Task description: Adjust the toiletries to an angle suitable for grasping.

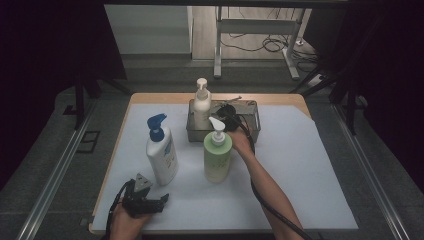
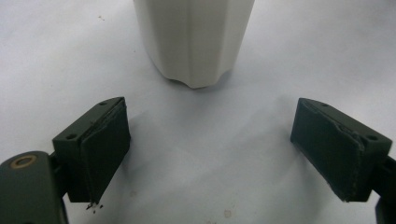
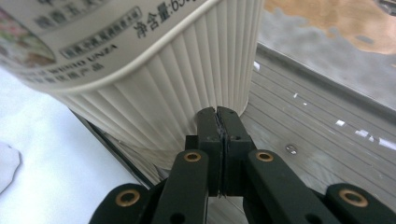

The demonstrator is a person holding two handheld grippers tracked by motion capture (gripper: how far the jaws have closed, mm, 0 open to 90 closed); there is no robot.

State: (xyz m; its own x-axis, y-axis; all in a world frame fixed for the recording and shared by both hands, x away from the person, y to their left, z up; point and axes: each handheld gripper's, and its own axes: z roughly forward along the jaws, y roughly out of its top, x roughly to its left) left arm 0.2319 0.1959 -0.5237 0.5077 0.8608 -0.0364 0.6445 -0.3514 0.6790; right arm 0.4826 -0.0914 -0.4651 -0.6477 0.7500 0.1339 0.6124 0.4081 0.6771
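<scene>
Here the right claw [image 3: 218, 114] sits inside the grey metal tray [image 1: 252, 131] at the far side of the worktop [image 1: 300, 165], clenched on nothing, its two pads pressed flat together. Its tips lie right at the foot of the cream pump bottle [image 3: 154, 79], which stands upright in the tray's left end; whether they touch its ribbed wall I cannot tell. The green pump bottle [image 1: 217, 157] stands on the white sheet just in front of the tray. The left claw [image 2: 210, 149] rests near the front edge, released, jaws wide apart, with the white bottle with the blue pump [image 1: 161, 152] just beyond it, not between the pads.
</scene>
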